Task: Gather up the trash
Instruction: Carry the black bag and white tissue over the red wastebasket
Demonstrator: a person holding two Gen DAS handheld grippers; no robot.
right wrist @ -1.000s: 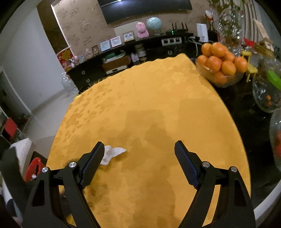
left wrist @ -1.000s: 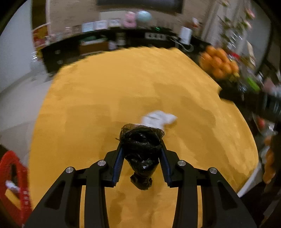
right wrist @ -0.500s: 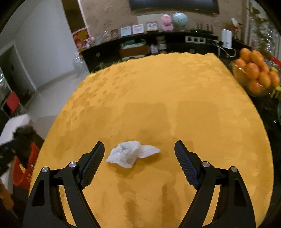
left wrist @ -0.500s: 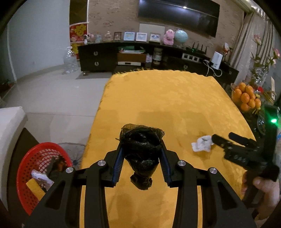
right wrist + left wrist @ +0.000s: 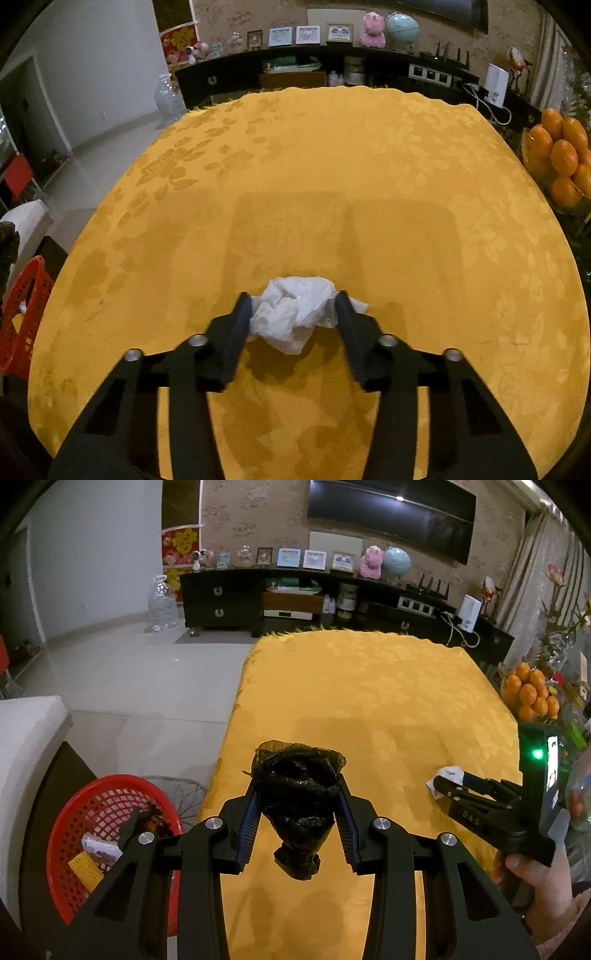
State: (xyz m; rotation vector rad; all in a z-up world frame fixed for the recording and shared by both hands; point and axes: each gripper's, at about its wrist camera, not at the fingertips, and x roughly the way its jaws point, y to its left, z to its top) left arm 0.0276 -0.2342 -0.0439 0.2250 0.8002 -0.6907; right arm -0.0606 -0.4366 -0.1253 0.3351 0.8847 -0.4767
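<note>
I've got the left gripper (image 5: 297,814) clamped on a crumpled black plastic bag (image 5: 297,797), both fingers pressed into its sides. The bag's long axis runs roughly along the fingers: its wide, ruffled mouth sits out at the fingertips and its knotted narrow end hangs back toward the camera. It is held up over the near edge of the yellow tablecloth (image 5: 369,701), not touching it.

On my right gripper (image 5: 293,314), the fingers are closed in against a crumpled white tissue (image 5: 295,314), one on each side, the wad bulging between them. The tissue's longer spread lies across the fingers, with a loose flap poking out past the right finger. It sits low over the cloth near the table's near-middle; whether it still touches the cloth, I cannot tell. From the left camera I see that same tissue (image 5: 448,777) at the right gripper's tips, right of the bag.

The cloth has a flower pattern. Left of the table, down on the pale tiled floor, stands a red mesh basket (image 5: 70,830) with scraps inside. A bowl of oranges (image 5: 561,158) sits off the cloth's right edge, and a dark TV cabinet (image 5: 258,598) runs beyond the table's far end.
</note>
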